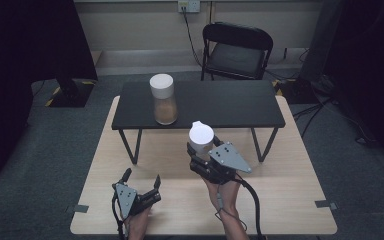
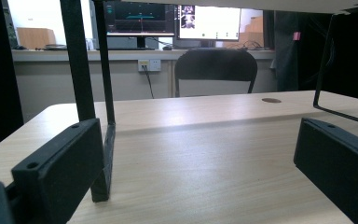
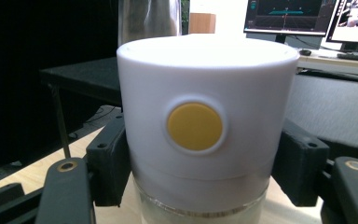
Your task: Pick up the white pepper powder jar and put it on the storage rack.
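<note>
Table: light wooden table [image 1: 290,200], centre to lower frame.
On it: black raised shelf [image 1: 220,102], upper centre.
On shelf: white-lidded jar [image 1: 163,100], left part.

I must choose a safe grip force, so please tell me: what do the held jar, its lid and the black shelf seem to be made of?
The held jar looks like clear glass or hard plastic: its wall is see-through and shiny. Its lid seems matte white plastic with a smooth yellow button. The black shelf shows a matte black board, perhaps painted wood, on thin metal-looking legs.

text: none legible | monitors [image 2: 175,18]: too blurry to read
</note>
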